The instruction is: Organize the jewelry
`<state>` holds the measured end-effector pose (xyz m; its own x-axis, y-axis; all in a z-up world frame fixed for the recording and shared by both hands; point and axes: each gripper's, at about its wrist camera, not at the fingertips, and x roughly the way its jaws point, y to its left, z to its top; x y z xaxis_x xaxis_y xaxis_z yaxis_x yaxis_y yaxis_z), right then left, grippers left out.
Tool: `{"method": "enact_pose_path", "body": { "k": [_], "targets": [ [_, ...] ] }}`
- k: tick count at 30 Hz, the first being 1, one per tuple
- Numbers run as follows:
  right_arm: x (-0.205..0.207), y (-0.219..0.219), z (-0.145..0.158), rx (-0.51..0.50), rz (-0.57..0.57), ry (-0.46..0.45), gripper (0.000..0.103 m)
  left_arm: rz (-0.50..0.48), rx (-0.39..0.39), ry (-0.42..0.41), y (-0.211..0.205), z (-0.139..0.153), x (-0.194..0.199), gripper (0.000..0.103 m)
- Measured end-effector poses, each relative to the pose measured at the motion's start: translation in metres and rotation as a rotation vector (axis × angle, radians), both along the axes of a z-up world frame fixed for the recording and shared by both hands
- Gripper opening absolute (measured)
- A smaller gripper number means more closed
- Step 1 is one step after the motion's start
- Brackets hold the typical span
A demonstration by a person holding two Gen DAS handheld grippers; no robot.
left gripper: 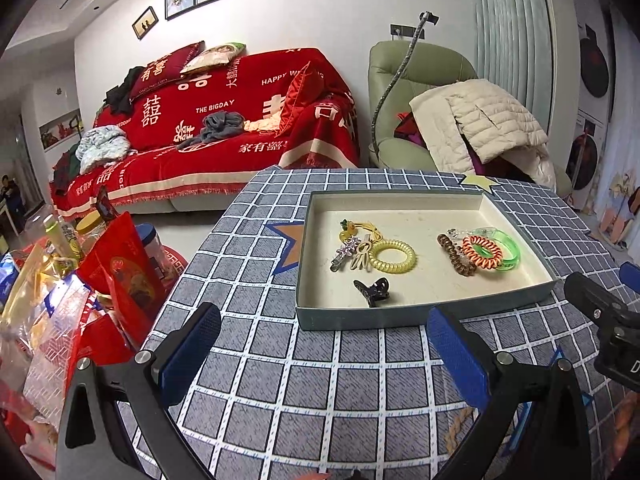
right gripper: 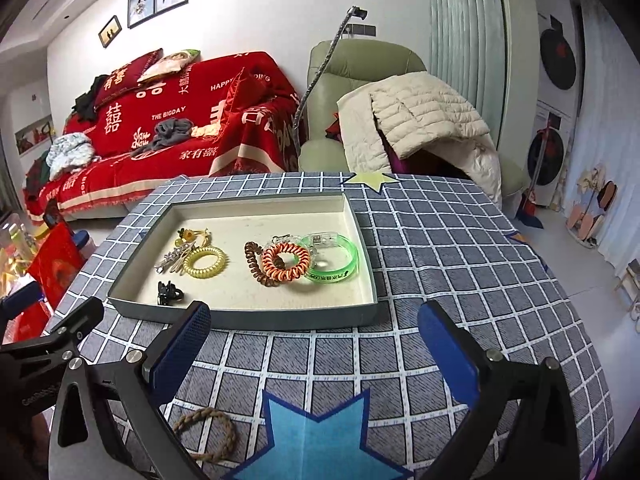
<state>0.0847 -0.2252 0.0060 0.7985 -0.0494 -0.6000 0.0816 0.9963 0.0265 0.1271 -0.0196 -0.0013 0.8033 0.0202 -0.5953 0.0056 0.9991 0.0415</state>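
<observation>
While the shallow grey tray [right gripper: 248, 314] holds a yellow spiral hair tie [right gripper: 205, 262], a black claw clip [right gripper: 168, 293] at its near edge, an orange spiral tie [right gripper: 285, 261] and a green bangle [right gripper: 334, 260], a braided brown band [right gripper: 208, 434] lies on the checked tablecloth [right gripper: 440, 264] nearer you than the tray. Your right gripper [right gripper: 314, 344] and left gripper [left gripper: 324, 346] hover before the tray, fingers spread wide, holding nothing.

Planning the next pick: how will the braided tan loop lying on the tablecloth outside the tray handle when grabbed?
The braided loop probably goes floppy: it lies in an uneven oval, like soft cord. It looks thin and light, so a pinch on one strand should lift it, drooping. Lying flat on the checked tablecloth, it seems unlikely to roll.
</observation>
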Motion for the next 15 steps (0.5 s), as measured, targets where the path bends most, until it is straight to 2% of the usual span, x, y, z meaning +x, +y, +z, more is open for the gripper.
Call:
{"method": "enact_pose_path", "body": {
  "k": [15],
  "targets": [
    [-0.029, 0.0, 0.005, -0.012, -0.013, -0.015, 0.103, -0.013, 0.015, -0.047, -0.001, 0.014, -0.03, 0.103]
  ]
}}
